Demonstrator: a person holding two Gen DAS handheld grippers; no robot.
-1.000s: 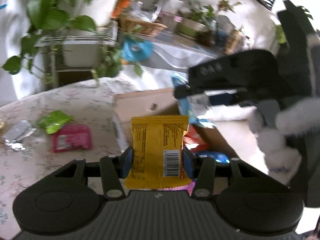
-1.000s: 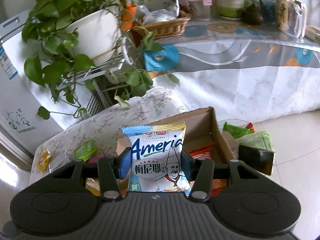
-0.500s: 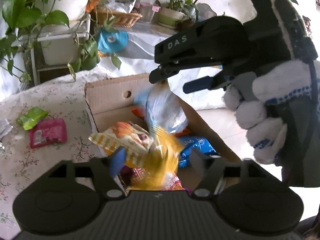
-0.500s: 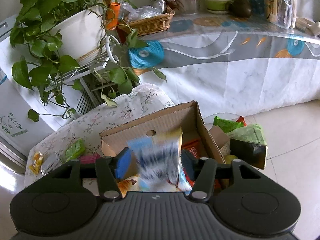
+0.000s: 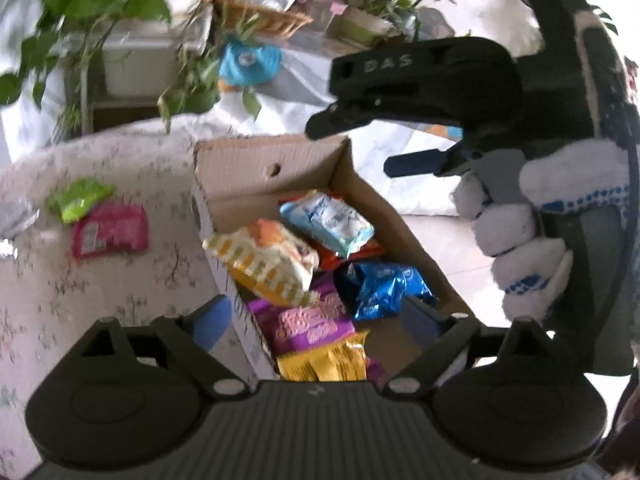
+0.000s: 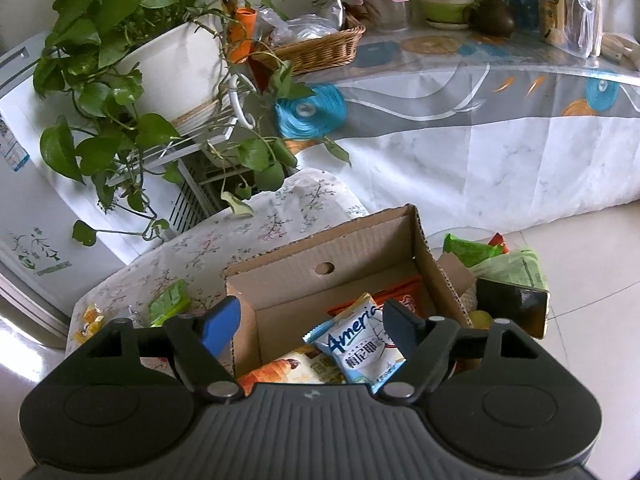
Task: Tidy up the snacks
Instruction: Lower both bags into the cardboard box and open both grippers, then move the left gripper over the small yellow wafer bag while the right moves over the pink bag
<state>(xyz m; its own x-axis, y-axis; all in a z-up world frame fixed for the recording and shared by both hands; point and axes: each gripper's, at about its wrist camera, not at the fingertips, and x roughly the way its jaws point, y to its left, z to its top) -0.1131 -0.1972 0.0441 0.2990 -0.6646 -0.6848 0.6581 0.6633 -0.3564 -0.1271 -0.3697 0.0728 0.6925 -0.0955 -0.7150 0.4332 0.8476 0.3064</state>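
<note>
An open cardboard box (image 5: 248,160) (image 6: 280,272) on a flowered tablecloth holds several snack packets. My left gripper (image 5: 316,320) hangs over it with jaws opening and nothing between them; a yellow packet (image 5: 324,362) lies in the box just below. My right gripper (image 6: 312,324) hovers above the box, jaws opening too, over a light-blue "America" packet (image 6: 356,344) (image 5: 328,220) that rests loose among the others. The left wrist view shows the right gripper (image 5: 384,140) held by a white-gloved hand (image 5: 528,224) at upper right. A pink packet (image 5: 110,230) and a green packet (image 5: 78,198) (image 6: 170,300) lie on the cloth left of the box.
A silvery wrapper (image 5: 16,216) and a yellow candy (image 6: 90,316) lie at the cloth's left edge. Potted plants (image 6: 120,60) on a white rack stand behind. A long draped table (image 6: 480,92) carries a wicker basket (image 6: 316,48). A dark box (image 6: 512,308) and green bags sit right of the carton.
Both grippers opened from shut. The yellow packet dropped out of the left one and the light-blue packet out of the right one; both now lie in the box.
</note>
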